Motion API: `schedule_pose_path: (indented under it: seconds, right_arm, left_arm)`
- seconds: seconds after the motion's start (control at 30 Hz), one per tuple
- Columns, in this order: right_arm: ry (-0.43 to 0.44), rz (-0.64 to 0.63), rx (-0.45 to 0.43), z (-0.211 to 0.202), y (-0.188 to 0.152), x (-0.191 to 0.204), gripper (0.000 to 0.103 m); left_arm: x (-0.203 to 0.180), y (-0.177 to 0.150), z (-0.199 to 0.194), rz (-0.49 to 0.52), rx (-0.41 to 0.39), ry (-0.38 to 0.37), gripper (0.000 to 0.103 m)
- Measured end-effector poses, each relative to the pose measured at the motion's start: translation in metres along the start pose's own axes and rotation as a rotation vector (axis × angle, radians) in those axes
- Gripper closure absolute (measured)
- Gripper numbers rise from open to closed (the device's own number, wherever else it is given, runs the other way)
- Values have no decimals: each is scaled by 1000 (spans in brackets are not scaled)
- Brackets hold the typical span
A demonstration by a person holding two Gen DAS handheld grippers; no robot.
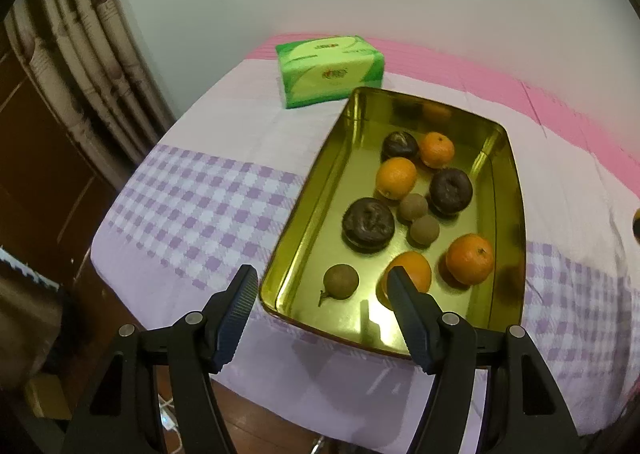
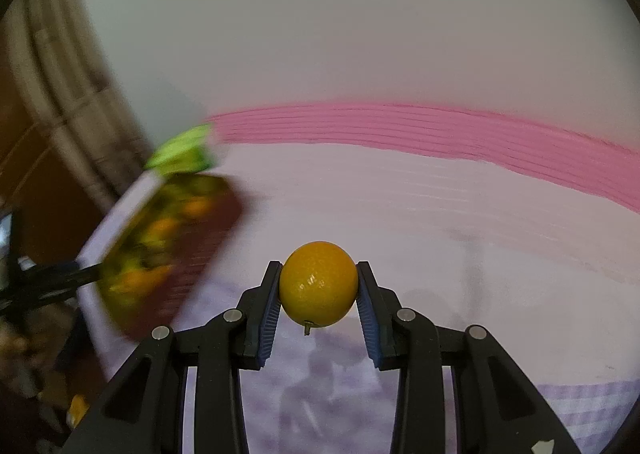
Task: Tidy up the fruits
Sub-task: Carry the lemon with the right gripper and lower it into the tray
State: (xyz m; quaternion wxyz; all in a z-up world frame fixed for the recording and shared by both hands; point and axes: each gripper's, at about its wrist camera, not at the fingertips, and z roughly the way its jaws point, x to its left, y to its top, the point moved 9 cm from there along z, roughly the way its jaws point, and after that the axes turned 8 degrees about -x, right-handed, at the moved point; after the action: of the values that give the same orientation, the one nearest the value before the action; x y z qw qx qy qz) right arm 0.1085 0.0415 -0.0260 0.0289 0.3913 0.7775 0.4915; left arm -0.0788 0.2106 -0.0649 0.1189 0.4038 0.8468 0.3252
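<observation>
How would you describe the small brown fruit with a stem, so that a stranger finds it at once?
Find the gold tray on the checked cloth, in front of the green tissue pack. Go to the tray's near left corner, by the open left gripper. The brown fruit lies there alone, with a thin stem; the other two brown ones sit mid-tray, side by side.

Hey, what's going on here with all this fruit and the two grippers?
Someone is sorting fruit into a gold tray on a checked tablecloth. The right gripper is shut on a yellow-orange fruit, held above the cloth. The left gripper is open and empty, near the tray's front edge. The tray already holds oranges, dark wrinkled fruits and small brown ones. A green tissue pack sits behind it.
</observation>
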Motion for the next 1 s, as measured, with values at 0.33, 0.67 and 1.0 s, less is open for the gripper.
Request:
schedule_pose_path:
  seconds: [0.33,0.67,1.0]
  right_arm:
    - [231,-151,78,26,-13,146,70]
    - [255,-236,173,73,-39,198,70]
    - [244,-239,230,92,-56,199,69]
  left_arm:
    - [20,9,-7,-45,-38,45,30]
    - [31,13,-7,-73,-45,59,19]
    - [30,13,-6,-63,-41,59,18]
